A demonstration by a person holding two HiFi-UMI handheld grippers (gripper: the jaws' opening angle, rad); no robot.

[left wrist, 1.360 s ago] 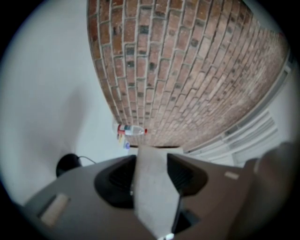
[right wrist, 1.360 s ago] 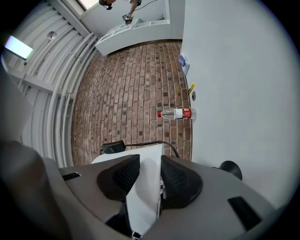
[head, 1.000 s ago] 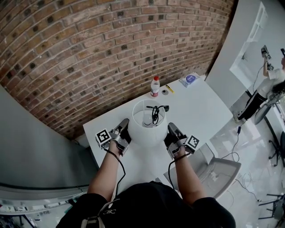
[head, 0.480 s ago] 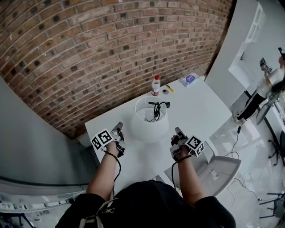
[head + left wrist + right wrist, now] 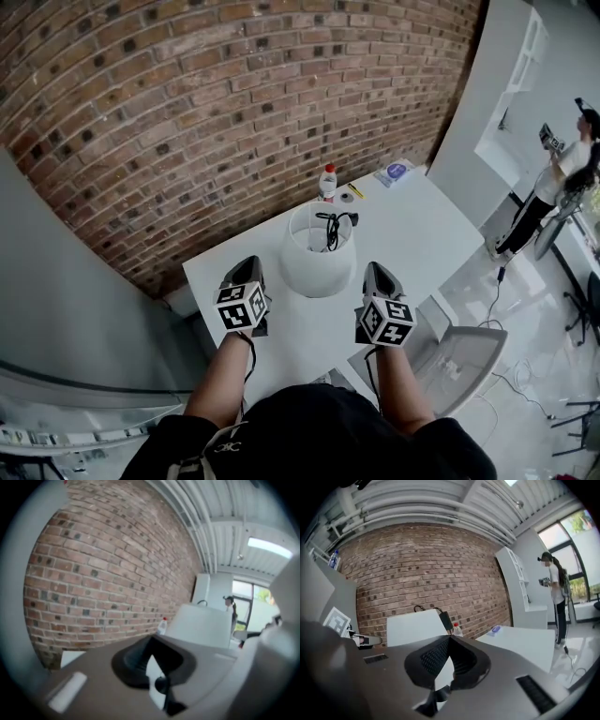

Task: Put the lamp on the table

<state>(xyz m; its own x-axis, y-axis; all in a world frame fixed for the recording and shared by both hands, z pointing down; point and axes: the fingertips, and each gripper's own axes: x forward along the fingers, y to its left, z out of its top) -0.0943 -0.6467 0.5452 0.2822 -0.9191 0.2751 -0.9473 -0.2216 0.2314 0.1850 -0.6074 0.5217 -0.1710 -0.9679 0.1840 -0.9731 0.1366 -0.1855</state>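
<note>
In the head view the shade of the lamp (image 5: 317, 267) hides its base. At 12 o'clock beyond it, a round item (image 5: 347, 196) beside the bottle (image 5: 327, 182) is too small to identify.

White table (image 5: 422, 234) is carrying a few bits; the lamp (image 5: 317, 267) is standing near its middle with a black cord (image 5: 328, 230) bunched in the shade; a red-capped bottle (image 5: 327, 183) is standing at the far edge, a small ring (image 5: 347, 197) and yellow pen (image 5: 355, 190) lying just beside it; a blue-and-white packet (image 5: 395, 172) is lying in the far corner

Red brick wall (image 5: 187, 112), white table (image 5: 431, 234), glossy pale floor (image 5: 525, 337), bright window (image 5: 569, 541)
</note>
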